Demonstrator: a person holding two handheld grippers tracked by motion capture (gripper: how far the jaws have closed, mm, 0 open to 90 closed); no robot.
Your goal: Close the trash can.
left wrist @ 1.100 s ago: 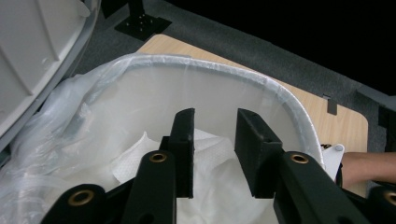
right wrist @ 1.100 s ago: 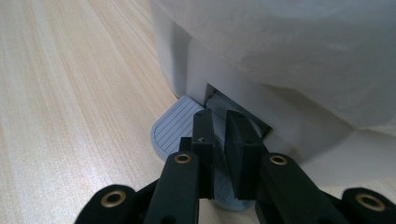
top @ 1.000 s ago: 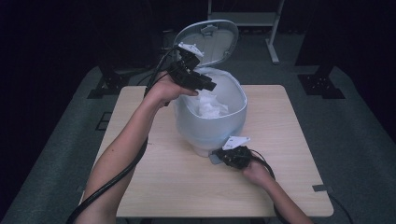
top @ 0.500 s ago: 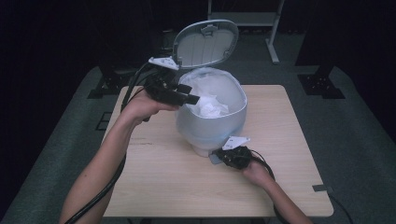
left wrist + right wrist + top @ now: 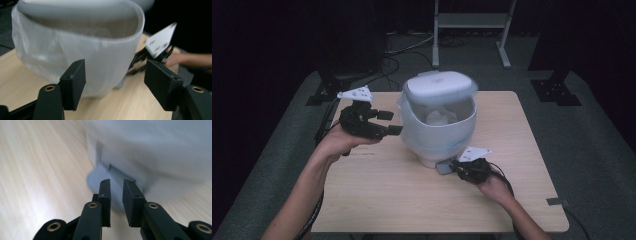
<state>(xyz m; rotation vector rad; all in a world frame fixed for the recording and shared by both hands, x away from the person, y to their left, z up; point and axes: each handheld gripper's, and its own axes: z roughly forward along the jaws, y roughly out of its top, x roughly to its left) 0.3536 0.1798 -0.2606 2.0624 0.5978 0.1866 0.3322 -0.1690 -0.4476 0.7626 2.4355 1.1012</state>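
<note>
Right tool (image 5: 451, 168) low on the worktop (image 5: 377, 195), at the near foot of the bin (image 5: 439, 137), tips at the grey pedal (image 5: 105, 180) projecting from its base. Jaws a narrow gap apart, just been opening; nothing pinched, pedal tip lying just ahead of the pads.

Left tool (image 5: 389, 123) held above the worktop, just left of the bin, pointing at its side wall. Jaws spread wide, just been opening, nothing between them; bin wall beyond the tips, no contact seen.

Bin standing upright at mid-worktop, white, lined with a translucent bag (image 5: 82, 57) folded over the rim. Lid (image 5: 439, 86) blurred, hanging low over the opening, gap visible at the front. Crumpled white material (image 5: 439, 117) inside.

Metal stand (image 5: 472, 22) on the floor well behind the bin.
</note>
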